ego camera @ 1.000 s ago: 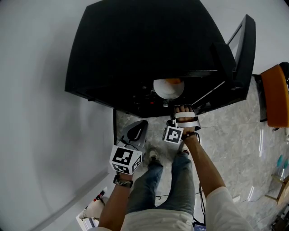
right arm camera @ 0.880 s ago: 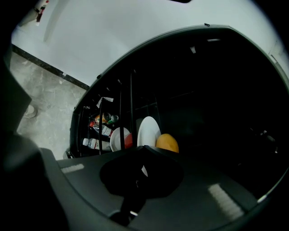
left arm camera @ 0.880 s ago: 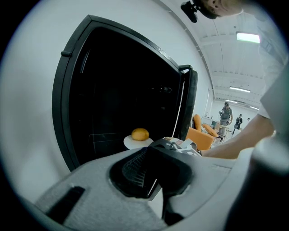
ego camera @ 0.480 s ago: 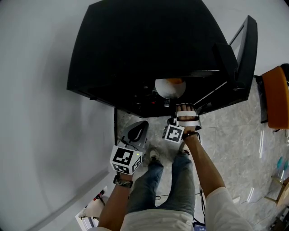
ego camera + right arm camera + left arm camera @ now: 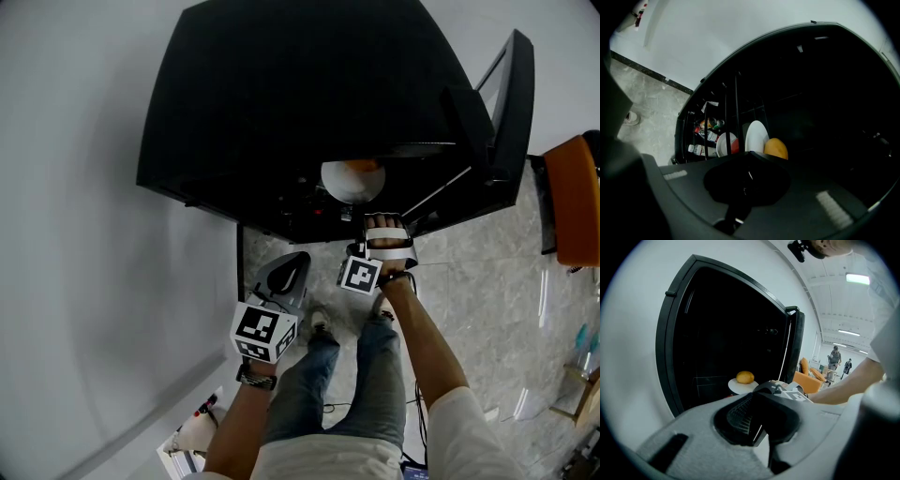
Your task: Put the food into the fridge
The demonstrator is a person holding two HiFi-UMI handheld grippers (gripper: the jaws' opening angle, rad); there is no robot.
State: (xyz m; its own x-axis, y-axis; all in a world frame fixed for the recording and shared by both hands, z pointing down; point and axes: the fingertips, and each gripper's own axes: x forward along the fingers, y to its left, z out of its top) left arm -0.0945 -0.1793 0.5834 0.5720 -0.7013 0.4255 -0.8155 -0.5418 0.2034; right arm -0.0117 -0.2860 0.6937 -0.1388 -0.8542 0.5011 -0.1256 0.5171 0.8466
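An orange-yellow round food (image 5: 361,169) lies on a white plate (image 5: 345,185) inside the open black fridge (image 5: 300,103). My right gripper (image 5: 380,223) reaches into the fridge opening and is shut on the near rim of the plate. In the right gripper view the plate (image 5: 756,133) and the food (image 5: 776,148) sit just beyond the closed tips of the right gripper (image 5: 749,155). My left gripper (image 5: 284,272) hangs back, outside the fridge, shut with nothing in it. The left gripper view shows the food (image 5: 745,377) and the plate (image 5: 738,387) beyond the left gripper (image 5: 757,397).
The fridge door (image 5: 506,103) stands open at the right. Deeper in the fridge are a second white dish with something red (image 5: 726,143) and several bottles (image 5: 705,133). An orange chair (image 5: 572,197) stands at the right. Two people (image 5: 834,357) stand far off.
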